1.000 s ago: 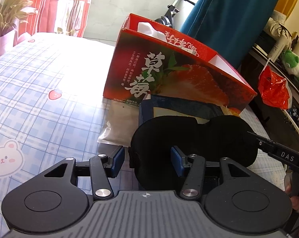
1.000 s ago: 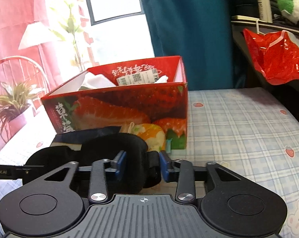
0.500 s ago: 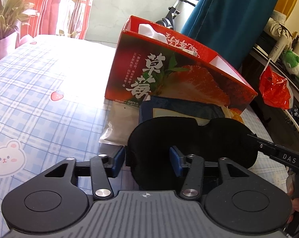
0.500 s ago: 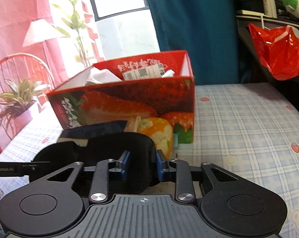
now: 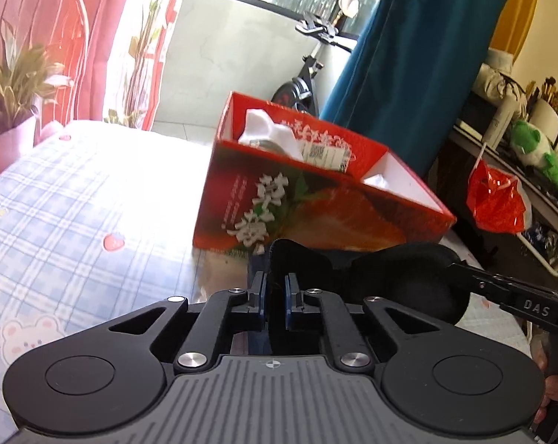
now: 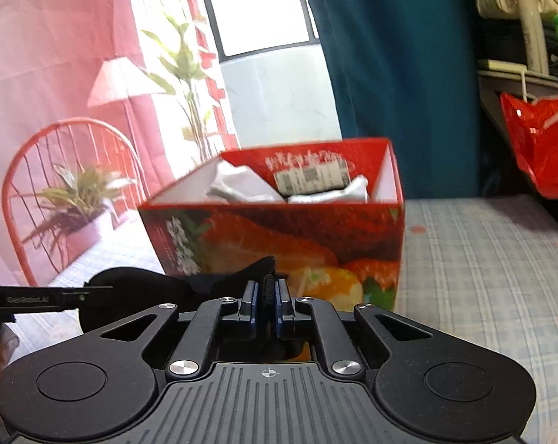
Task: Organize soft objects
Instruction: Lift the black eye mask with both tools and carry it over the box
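A black soft eye mask (image 5: 401, 277) hangs between both grippers, lifted off the table in front of a red strawberry-print box (image 5: 316, 207). My left gripper (image 5: 276, 288) is shut on the mask's left end. My right gripper (image 6: 267, 298) is shut on its right end; the mask (image 6: 138, 283) stretches to the left in that view. The open box (image 6: 279, 229) holds white soft packets (image 6: 241, 185). The other gripper's tip shows at the right edge of the left wrist view (image 5: 515, 296).
The table has a blue checked cloth (image 5: 75, 214) with strawberry and bear prints. A clear packet (image 5: 219, 273) lies at the box's foot. A potted plant (image 5: 8, 103) and red chair stand left. A red bag (image 5: 497, 199) hangs on a cluttered shelf at right.
Both grippers closed on the mask's ends and lifted it off the table. Both views tilted upward and more of the box's inside shows.
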Tool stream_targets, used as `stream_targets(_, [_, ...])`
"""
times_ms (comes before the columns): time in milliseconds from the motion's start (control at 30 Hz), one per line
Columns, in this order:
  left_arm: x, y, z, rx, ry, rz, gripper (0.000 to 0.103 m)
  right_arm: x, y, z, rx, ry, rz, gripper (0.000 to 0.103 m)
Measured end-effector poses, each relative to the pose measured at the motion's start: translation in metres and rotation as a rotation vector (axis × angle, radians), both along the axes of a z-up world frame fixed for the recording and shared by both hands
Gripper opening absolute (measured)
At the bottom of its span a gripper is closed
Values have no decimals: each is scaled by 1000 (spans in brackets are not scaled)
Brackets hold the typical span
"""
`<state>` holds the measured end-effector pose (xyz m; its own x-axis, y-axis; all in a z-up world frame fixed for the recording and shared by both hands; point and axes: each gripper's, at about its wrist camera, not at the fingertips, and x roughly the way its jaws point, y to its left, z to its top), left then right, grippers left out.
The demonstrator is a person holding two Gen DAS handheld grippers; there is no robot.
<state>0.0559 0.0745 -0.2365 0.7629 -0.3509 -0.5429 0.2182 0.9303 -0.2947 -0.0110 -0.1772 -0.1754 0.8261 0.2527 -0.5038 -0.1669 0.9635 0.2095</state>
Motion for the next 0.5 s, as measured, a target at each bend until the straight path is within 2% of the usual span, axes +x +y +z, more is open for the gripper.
stream_targets(267, [14, -3, 46, -36, -129, 7, 10, 13, -7, 38, -4, -106, 3, 8])
stream_targets(500, [50, -17, 83, -19, -251, 24, 10, 52, -5, 77, -65, -205, 33, 8])
